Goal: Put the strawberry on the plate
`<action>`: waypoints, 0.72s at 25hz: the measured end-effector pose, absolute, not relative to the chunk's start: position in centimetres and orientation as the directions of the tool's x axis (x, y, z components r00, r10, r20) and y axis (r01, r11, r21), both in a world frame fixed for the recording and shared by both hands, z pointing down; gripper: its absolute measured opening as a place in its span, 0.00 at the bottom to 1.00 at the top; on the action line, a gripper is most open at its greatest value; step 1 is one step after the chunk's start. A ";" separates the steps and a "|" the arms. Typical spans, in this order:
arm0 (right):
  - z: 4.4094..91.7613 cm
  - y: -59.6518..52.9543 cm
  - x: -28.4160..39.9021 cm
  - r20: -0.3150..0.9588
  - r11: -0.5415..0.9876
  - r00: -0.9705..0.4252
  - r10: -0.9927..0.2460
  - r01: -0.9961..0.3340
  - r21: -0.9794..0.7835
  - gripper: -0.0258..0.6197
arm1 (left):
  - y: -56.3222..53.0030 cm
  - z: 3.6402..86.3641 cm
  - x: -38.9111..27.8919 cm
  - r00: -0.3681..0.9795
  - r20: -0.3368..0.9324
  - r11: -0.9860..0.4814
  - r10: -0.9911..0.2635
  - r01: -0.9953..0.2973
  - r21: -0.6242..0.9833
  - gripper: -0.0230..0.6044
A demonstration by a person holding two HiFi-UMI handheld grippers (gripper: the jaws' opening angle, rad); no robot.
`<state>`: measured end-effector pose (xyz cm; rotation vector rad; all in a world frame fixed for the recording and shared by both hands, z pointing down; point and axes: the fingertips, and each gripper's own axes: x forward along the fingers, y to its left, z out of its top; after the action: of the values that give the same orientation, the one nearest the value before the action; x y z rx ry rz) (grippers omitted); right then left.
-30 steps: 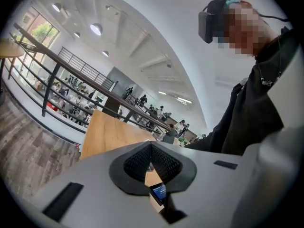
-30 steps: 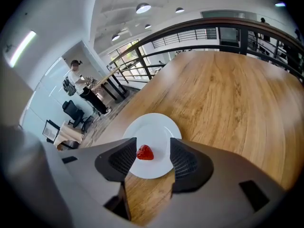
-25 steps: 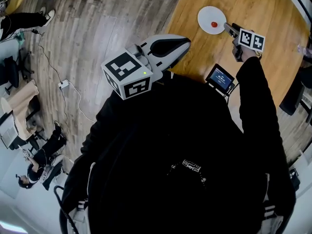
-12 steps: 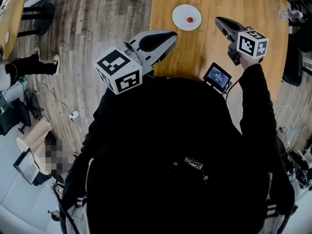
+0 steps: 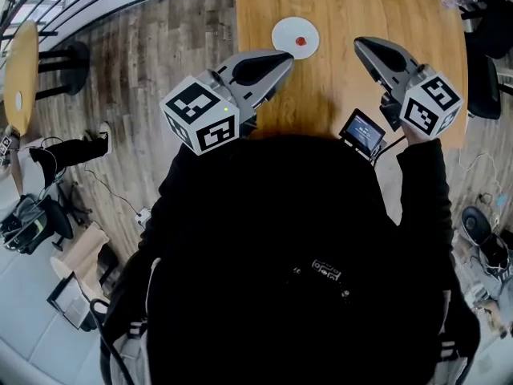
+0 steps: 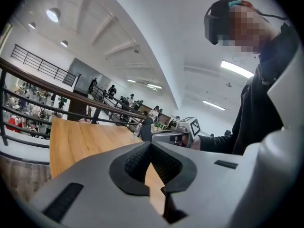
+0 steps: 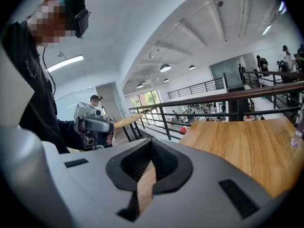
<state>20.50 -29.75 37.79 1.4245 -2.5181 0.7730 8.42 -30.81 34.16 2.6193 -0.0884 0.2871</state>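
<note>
Resting on the white plate (image 5: 280,32), the strawberry (image 5: 300,42) lies a little toward 4 o'clock of the plate's middle. The plate sits near the edge of the wooden table (image 5: 401,14), at 12 o'clock from the person in the head view.

The left gripper (image 5: 287,57) hangs in the air at about 7 o'clock of the plate, its tip near the rim as seen from above. Its own view shows the ribbed pads pressed together with nothing between them.

The right gripper (image 5: 358,43) is held at 3 o'clock of the plate, apart from it and pointing up the table. Its jaws have just been closing, and its own view shows them together and empty, with only table wood visible through the slot below the pads.

A small lit screen (image 5: 362,131) stands at the table's near edge, at 5 o'clock of the plate, just beside the right hand.
</note>
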 end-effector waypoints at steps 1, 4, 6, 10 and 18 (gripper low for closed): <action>37.7 -29.3 20.6 0.370 0.409 -0.522 -0.769 -0.846 -0.343 0.07 | -30.5 34.3 8.5 0.974 0.225 -0.875 -0.002 -0.110 0.472 0.04; 37.9 -28.9 21.4 0.379 0.358 -0.442 -0.813 -0.893 -0.274 0.07 | -30.5 34.5 9.2 0.969 0.247 -0.890 0.005 -0.108 0.443 0.04; 37.6 -28.7 20.7 0.353 0.383 -0.455 -0.817 -0.887 -0.257 0.07 | -30.7 34.4 9.7 0.966 0.260 -0.912 -0.006 -0.112 0.394 0.04; 37.3 -28.9 17.3 0.387 0.472 -0.482 -0.786 -0.872 -0.128 0.07 | -29.4 35.4 9.6 0.932 0.357 -0.959 0.061 -0.045 0.279 0.04; 34.9 -27.5 15.1 0.304 0.562 -0.594 -0.745 -0.804 -0.195 0.07 | -32.1 31.8 9.4 0.983 0.185 -0.907 0.002 -0.077 0.414 0.04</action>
<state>15.06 -27.46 34.90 1.3074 -2.6071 0.4685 9.37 -32.06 31.75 2.6960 -0.0533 0.2528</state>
